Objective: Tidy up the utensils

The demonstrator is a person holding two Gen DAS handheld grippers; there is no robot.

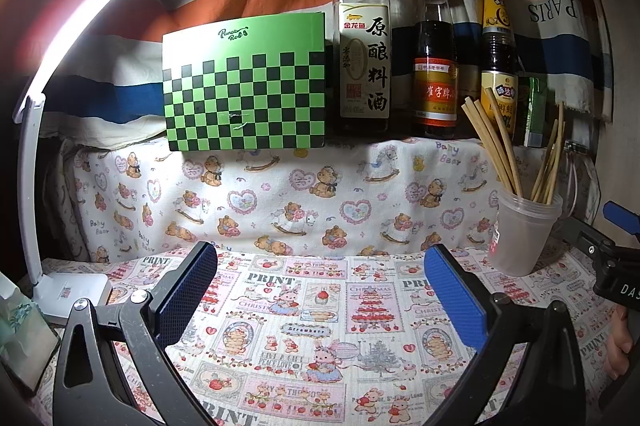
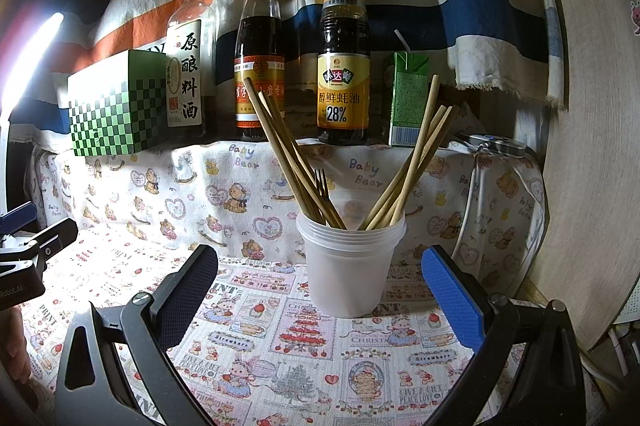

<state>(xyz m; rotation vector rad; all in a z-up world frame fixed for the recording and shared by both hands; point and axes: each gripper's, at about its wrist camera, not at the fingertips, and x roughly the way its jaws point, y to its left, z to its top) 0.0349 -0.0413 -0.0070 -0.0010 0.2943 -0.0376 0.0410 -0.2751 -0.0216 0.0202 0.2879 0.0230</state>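
- Both grippers are nearest to the cameras and both are empty: the left gripper (image 1: 320,290) has its fingers spread wide over the printed cloth (image 1: 320,338), and the right gripper (image 2: 320,290) has its fingers spread wide too, with nothing between them.
- Straight ahead of the right gripper stands the plastic cup (image 2: 350,258) — it looks like several translucent cups stacked together — upright on the cloth, centred in the gap between the two blue pads but a little beyond them, not touching.
- Inside the cup the chopsticks (image 2: 288,162) lean in two bundles, one to the left and one to the right, so their long axes cross like a V and point up and away from the fingers. A dark fork (image 2: 322,182) stands between them, tines up.
- From the left wrist view the same cup is far to the right side, near the right gripper — so the right hand is clearly the nearer one.
- On the raised shelf behind stand three sauce bottles (image 2: 344,66), a green carton (image 2: 406,98) and a green checkered box (image 1: 244,86); a desk lamp (image 1: 60,106) shines from the left.
- I see no loose utensil on the cloth, so my judgement is that the sorting is almost finished, or that the next move must take a stick from the cup by its upper end.
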